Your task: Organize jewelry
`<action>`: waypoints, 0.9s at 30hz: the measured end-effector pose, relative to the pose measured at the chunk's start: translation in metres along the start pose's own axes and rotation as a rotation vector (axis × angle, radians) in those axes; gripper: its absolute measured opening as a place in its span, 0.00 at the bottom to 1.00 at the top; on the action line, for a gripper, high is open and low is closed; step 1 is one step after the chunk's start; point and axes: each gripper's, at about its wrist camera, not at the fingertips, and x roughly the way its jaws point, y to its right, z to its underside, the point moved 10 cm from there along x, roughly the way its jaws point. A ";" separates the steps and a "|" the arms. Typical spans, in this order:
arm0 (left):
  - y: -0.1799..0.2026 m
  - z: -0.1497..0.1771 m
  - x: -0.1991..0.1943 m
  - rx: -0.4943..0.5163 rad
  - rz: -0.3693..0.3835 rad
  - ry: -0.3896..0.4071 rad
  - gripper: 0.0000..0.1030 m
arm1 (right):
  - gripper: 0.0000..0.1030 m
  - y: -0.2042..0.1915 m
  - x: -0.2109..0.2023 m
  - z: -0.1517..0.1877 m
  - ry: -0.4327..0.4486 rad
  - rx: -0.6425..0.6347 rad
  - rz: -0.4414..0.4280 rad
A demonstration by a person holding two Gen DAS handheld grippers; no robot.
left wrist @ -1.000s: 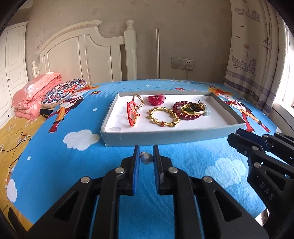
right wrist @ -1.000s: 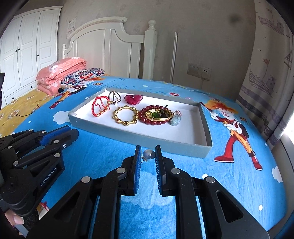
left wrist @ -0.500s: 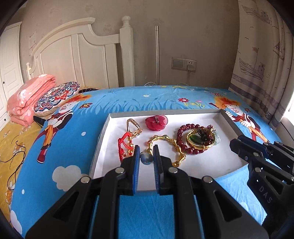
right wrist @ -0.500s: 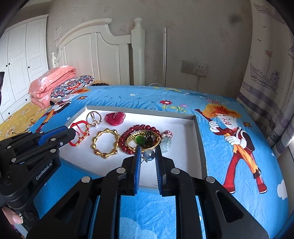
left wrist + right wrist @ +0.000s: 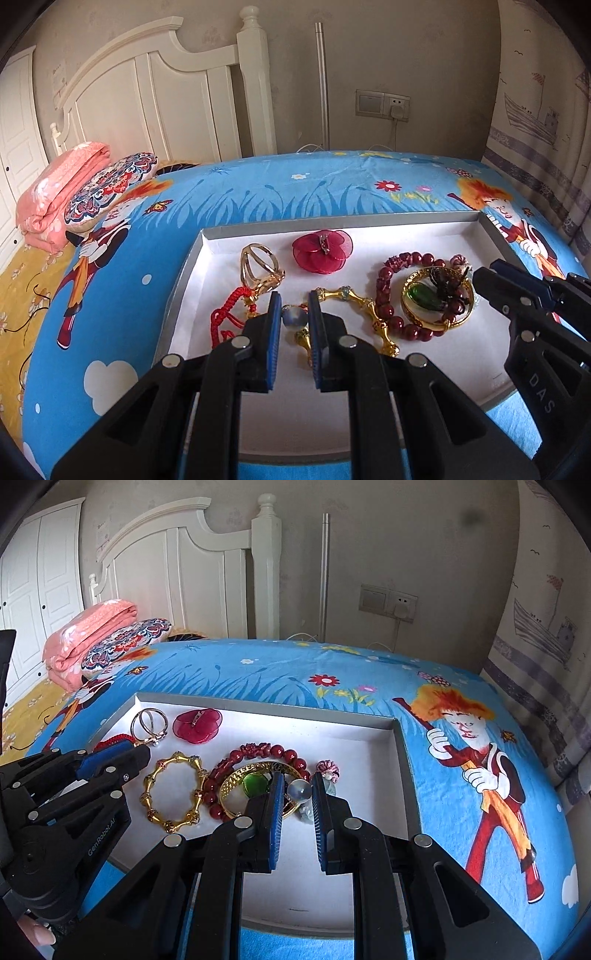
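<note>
Tongs [image 5: 293, 317] above cluttered tray [image 5: 184, 273], bracelets [image 5: 354, 317] beneath

glossy gold metal bangle [image 5: 360, 314], matt cardboard tray [image 5: 332, 223].

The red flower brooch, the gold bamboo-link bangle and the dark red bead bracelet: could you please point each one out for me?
red flower brooch [image 5: 320, 251], left wrist view, centre of the petals.
gold bamboo-link bangle [image 5: 148, 792], right wrist view, left side of the ring.
dark red bead bracelet [image 5: 384, 275], left wrist view, a bead on its left side.
</note>
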 end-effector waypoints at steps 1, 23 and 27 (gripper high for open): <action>0.000 0.000 0.001 0.004 -0.001 -0.003 0.14 | 0.15 0.000 0.002 0.000 -0.005 -0.001 0.001; -0.028 -0.002 -0.064 -0.065 -0.032 0.105 0.95 | 0.66 0.001 -0.045 0.010 0.002 0.000 0.040; -0.030 0.010 -0.076 -0.093 -0.011 0.092 0.95 | 0.74 0.004 -0.055 0.013 -0.001 0.016 0.043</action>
